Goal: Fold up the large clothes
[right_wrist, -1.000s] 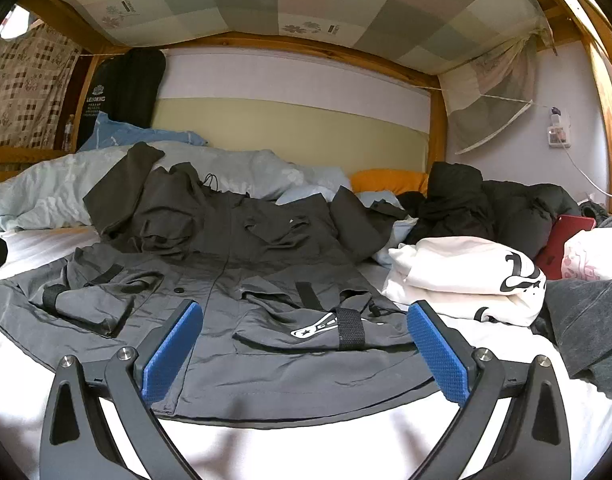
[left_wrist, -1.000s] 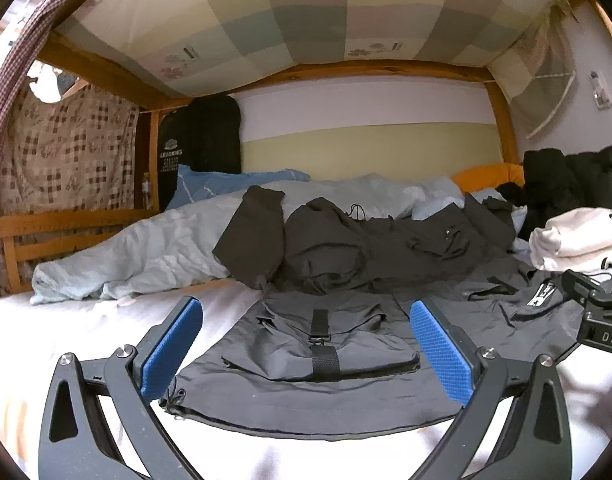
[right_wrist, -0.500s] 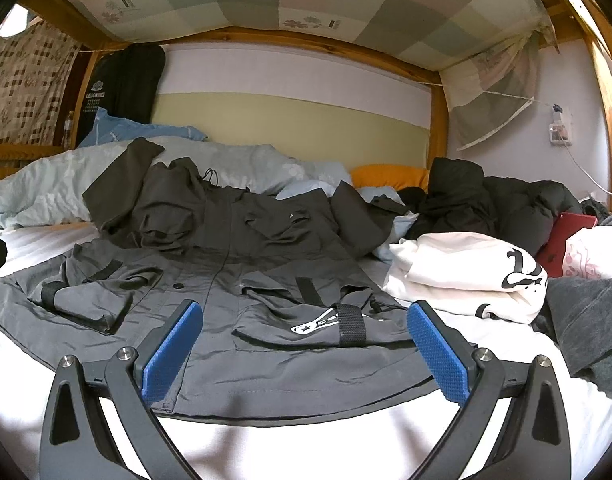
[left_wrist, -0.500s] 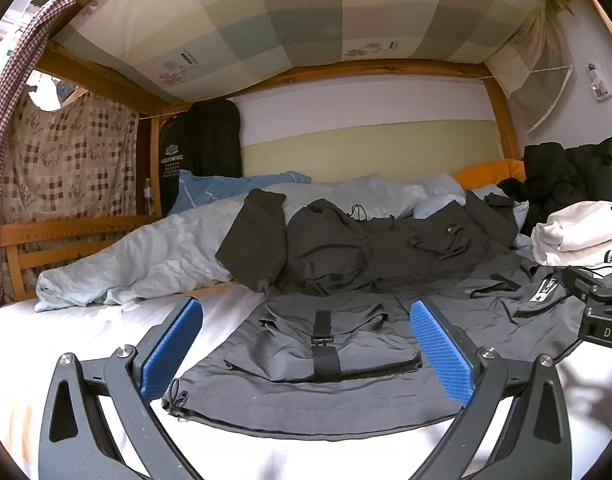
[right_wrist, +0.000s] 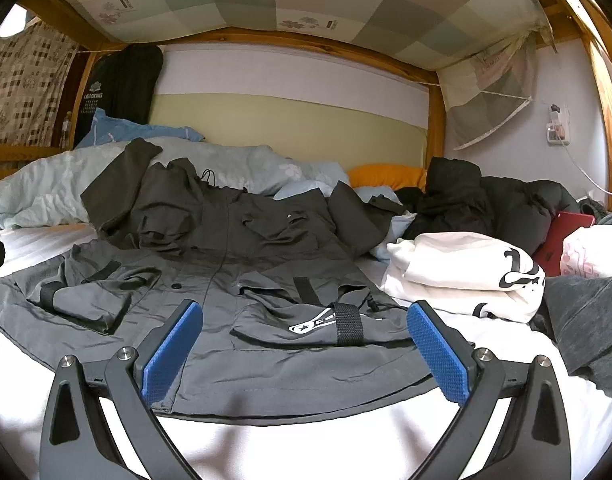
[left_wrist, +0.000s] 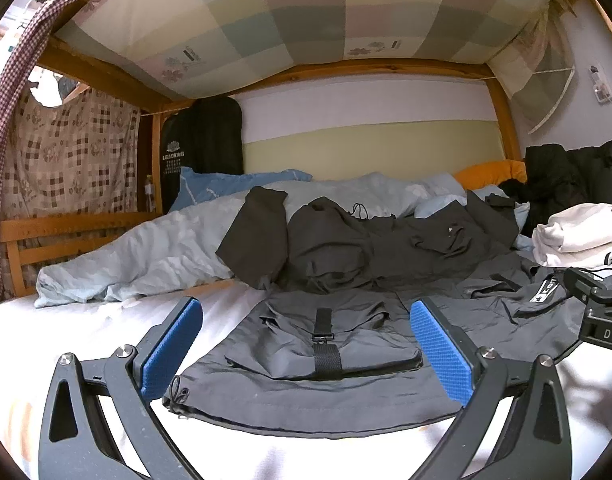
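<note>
A large grey jacket (left_wrist: 306, 384) with strapped flap pockets lies spread front-up on the white bed, hem nearest me, hood and sleeves far back; it also shows in the right wrist view (right_wrist: 241, 280). My left gripper (left_wrist: 306, 354) is open and empty, hovering just above the hem's left part, with blue pads (left_wrist: 171, 348) wide apart. My right gripper (right_wrist: 303, 354) is open and empty above the hem's right part, near the pocket with a white logo (right_wrist: 318, 320). The right gripper's body shows at the left view's right edge (left_wrist: 598, 312).
A folded white garment (right_wrist: 466, 276) lies right of the jacket, with a dark grey cloth (right_wrist: 590, 320), black coats (right_wrist: 486, 200) and a red item (right_wrist: 562, 240) beyond. A pale blue duvet (left_wrist: 145, 252) is heaped at the back left. Wooden bunk rails (left_wrist: 65, 232) and a low canopy enclose the bed.
Both views have tilted slightly upward, so the jacket sits a little lower in frame. Both grippers stay open over the hem; the jacket has not moved.
</note>
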`<state>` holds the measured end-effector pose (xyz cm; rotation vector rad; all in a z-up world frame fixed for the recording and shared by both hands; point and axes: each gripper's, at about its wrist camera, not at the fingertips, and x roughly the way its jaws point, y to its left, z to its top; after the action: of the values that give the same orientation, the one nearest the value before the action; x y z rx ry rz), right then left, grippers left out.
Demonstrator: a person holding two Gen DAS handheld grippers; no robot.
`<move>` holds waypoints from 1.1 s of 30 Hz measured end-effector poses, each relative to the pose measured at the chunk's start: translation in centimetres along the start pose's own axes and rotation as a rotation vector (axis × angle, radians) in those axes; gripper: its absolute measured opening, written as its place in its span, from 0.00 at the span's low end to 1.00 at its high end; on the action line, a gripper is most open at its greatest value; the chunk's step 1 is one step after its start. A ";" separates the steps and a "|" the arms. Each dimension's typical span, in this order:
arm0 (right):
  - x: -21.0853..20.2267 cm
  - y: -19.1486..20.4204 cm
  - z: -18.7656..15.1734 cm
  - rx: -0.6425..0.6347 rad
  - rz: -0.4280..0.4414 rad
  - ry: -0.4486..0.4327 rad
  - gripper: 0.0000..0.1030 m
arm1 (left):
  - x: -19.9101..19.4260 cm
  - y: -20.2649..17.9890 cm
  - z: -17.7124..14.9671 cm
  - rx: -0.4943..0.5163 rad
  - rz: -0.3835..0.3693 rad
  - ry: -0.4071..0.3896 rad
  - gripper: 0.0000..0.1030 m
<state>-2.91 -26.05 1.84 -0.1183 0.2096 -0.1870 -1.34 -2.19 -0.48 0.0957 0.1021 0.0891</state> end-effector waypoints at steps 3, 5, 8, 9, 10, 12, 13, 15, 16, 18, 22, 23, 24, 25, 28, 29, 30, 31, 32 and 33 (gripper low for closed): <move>0.0 0.0 0.0 0.000 0.001 0.002 1.00 | -0.2 0.1 0.1 -0.005 -0.001 -0.016 1.00; 0.0 0.1 0.0 -0.001 0.000 0.001 1.00 | -0.2 0.3 0.1 -0.010 -0.010 -0.018 1.00; 0.0 0.0 0.0 0.001 0.017 0.007 1.00 | 0.2 0.1 0.3 0.001 -0.029 0.019 1.00; 0.1 -0.1 0.1 -0.002 0.031 0.025 1.00 | 0.3 0.1 0.3 0.005 -0.033 0.032 1.00; 0.1 -0.2 0.2 -0.007 0.047 0.038 1.00 | 0.3 0.2 0.4 0.005 -0.037 0.044 1.00; -0.6 -0.6 0.4 0.007 0.059 0.030 1.00 | -0.1 1.0 0.5 -0.025 -0.056 0.059 1.00; -1.1 -0.9 0.6 0.022 0.056 0.021 1.00 | -0.6 1.6 0.6 -0.052 -0.077 0.058 1.00; -2.6 -1.7 1.4 0.078 0.066 0.000 1.00 | -1.4 2.7 0.7 -0.107 -0.121 0.040 1.00; -3.3 -2.0 2.0 0.094 0.092 -0.015 1.00 | -1.6 3.0 1.0 -0.119 -0.131 0.036 1.00; -4.8 -2.4 2.9 0.084 0.132 -0.044 1.00 | -2.4 3.3 2.1 -0.102 -0.107 0.027 1.00; -6.5 -2.9 4.5 0.070 0.041 -0.025 1.00 | -6.2 2.9 5.3 -0.030 -0.091 -0.059 1.00; -6.8 -3.4 4.7 0.075 0.044 -0.014 1.00 | -7.9 2.8 6.0 -0.023 -0.117 -0.119 1.00; -7.2 -3.8 4.9 0.075 0.057 -0.009 1.00 | -9.6 2.8 6.8 -0.012 -0.124 -0.164 1.00; -7.6 -4.3 4.9 0.072 0.074 -0.009 1.00 | -10.9 2.7 7.4 -0.007 -0.137 -0.185 1.00; -9.1 -6.0 5.0 0.060 0.111 -0.019 1.00 | -13.5 3.0 8.4 -0.023 -0.207 -0.187 1.00; -9.7 -6.5 4.9 0.053 0.111 -0.023 1.00 | -14.1 2.9 8.4 -0.022 -0.211 -0.189 1.00; -10.3 -7.0 4.7 0.041 0.110 -0.034 1.00 | -14.4 2.9 8.3 -0.021 -0.214 -0.187 1.00; -11.0 -7.4 4.5 0.024 0.112 -0.054 1.00 | -14.6 3.0 8.2 -0.026 -0.215 -0.177 1.00; -11.3 -7.5 4.3 0.013 0.115 -0.061 1.00 | -14.5 3.2 8.0 -0.041 -0.204 -0.162 1.00; -11.7 -7.7 4.1 -0.001 0.121 -0.067 1.00 | -14.3 3.1 7.8 -0.051 -0.195 -0.155 1.00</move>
<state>-14.61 -30.89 9.12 -0.1120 0.1499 -0.0629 -14.93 -1.12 8.90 0.0414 -0.0455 -0.1103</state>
